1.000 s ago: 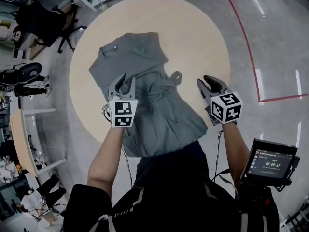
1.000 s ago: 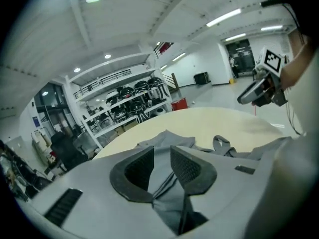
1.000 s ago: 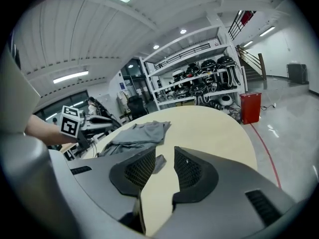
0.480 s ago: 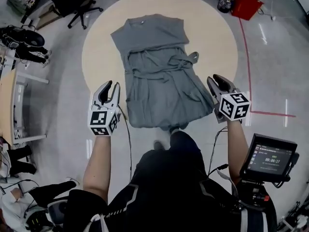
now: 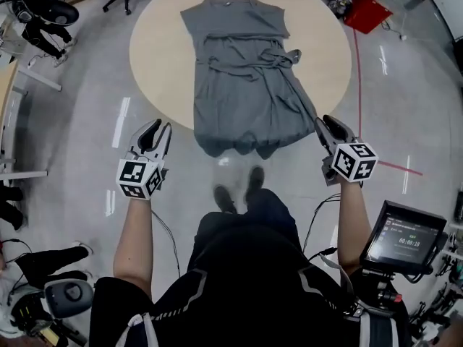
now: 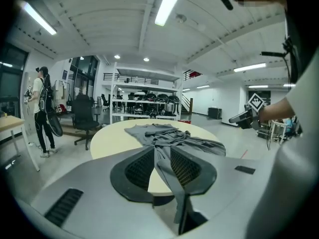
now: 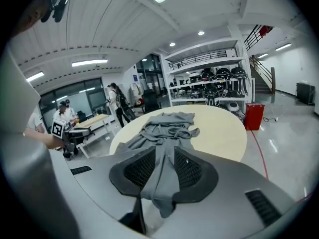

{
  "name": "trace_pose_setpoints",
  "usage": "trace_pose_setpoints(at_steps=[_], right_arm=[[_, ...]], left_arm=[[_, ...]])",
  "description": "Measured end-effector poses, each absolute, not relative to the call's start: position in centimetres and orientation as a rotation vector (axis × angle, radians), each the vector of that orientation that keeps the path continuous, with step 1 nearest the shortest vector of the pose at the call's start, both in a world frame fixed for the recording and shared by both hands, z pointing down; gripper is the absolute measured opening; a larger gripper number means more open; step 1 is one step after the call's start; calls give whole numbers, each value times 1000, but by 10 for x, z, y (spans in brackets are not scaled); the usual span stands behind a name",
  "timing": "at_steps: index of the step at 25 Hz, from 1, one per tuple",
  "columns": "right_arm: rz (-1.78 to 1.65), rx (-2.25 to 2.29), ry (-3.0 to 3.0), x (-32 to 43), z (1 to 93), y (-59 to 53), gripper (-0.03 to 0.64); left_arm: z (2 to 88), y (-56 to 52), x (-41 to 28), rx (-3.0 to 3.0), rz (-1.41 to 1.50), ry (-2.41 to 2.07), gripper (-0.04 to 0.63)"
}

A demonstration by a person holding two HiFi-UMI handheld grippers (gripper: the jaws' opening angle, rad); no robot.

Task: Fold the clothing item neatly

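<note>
1. The grey dress [image 5: 242,85] lies spread on the round table [image 5: 159,42], with its neck at the far side and its hem hanging over the near edge.
2. The left gripper [image 6: 160,158] is clamped on a strip of dress fabric.
3. The right gripper [image 7: 162,161] also pinches dress fabric, and 1 fold droops below its jaws.
4. In the head view the left gripper seems apart from the hem, so the part it holds is unclear. The right gripper sits just beside the hem's right corner.
</note>
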State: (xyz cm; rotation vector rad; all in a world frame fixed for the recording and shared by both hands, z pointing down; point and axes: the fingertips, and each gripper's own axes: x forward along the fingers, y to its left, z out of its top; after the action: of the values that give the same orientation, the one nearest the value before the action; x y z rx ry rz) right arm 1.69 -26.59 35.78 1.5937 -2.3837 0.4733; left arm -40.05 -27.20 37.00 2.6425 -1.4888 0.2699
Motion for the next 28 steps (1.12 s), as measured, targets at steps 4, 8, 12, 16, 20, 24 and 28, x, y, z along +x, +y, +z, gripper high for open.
trace_pose_setpoints(at_steps=[4,8,12,16,20,24,28], right_arm=[[481,1586,-2388,38,362,-241,98],[504,1541,-2403,63,374,-224,98],[508,1384,-2415,83,402,-221,110],[569,1261,-2446,97,450,-225,157],[630,1113,-2434,108,485,-219,254],[693,1025,-2437,111,546,-237,278],[692,974,-2490,104,590,-264,291]], left_arm=[[389,-236,-394,2614,223,-1395,97],[421,-208,-385,2566,275,-1311,103],[443,-201,-367,2536,285,-1223,150],[478,-208,-350,2506,285,-1202,194],[511,-210,-337,2436,328,-1162,259],[573,-231,-333,2421,381,-1084,326],[627,-246,-323,2478,388,-932,378]])
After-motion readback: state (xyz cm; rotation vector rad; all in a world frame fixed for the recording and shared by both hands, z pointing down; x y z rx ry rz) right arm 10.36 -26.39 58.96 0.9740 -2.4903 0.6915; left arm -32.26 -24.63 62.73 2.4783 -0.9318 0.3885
